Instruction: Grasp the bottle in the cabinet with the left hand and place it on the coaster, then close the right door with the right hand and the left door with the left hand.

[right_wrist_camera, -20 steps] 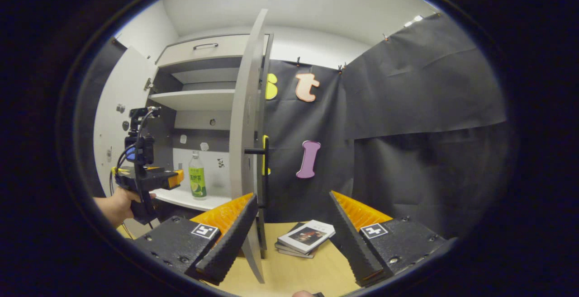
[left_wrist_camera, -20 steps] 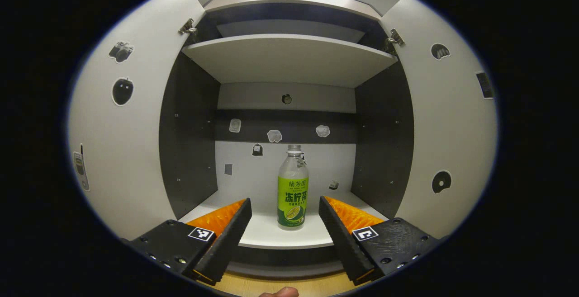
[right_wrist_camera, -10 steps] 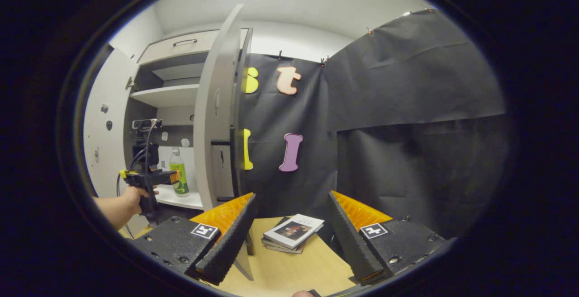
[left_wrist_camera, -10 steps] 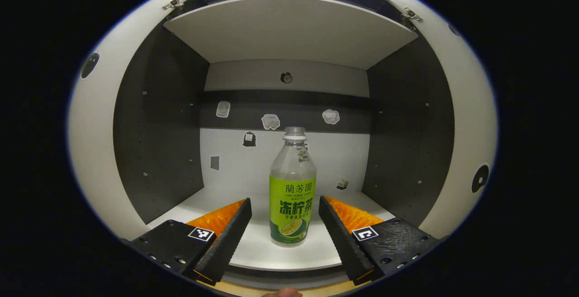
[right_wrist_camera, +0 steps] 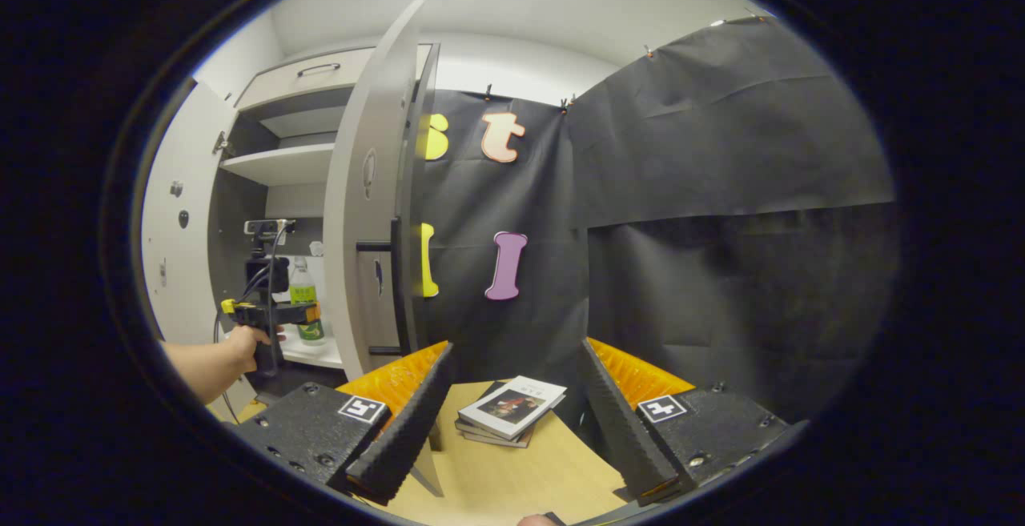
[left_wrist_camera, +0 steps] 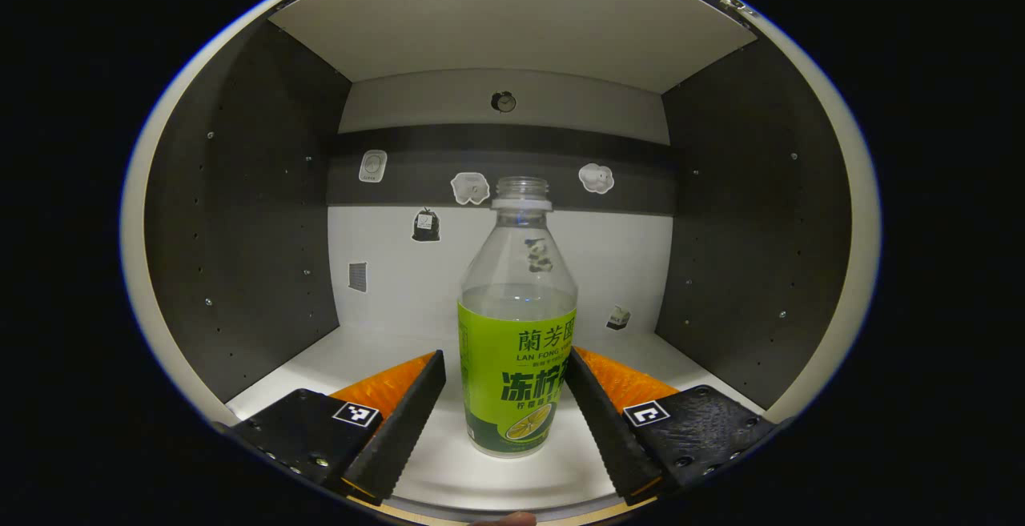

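A clear bottle [left_wrist_camera: 516, 334] with a green label and no cap stands upright on the cabinet's white lower shelf [left_wrist_camera: 360, 358]. My left gripper [left_wrist_camera: 503, 358] is open and reaches into the cabinet, with the bottle standing between its fingers. The right finger [left_wrist_camera: 596, 414] overlaps the label's edge, while the left finger [left_wrist_camera: 400, 422] stays apart from the bottle. In the right gripper view, a hand holds the left gripper [right_wrist_camera: 272, 314] at the bottle [right_wrist_camera: 303, 302]. My right gripper [right_wrist_camera: 516, 350] hangs open over the wooden table [right_wrist_camera: 512, 478], holding nothing.
The right door [right_wrist_camera: 368, 190] stands wide open, edge-on, with a dark handle [right_wrist_camera: 376, 246]. The left door [right_wrist_camera: 172, 230] is open too. An upper shelf [left_wrist_camera: 512, 22] roofs the compartment. A small stack of books [right_wrist_camera: 512, 410] lies on the table near the right gripper.
My left gripper has pushed forward into the cabinet, so the bottle now stands between its fingers. The right gripper has turned slightly; the door sits farther left in its view.
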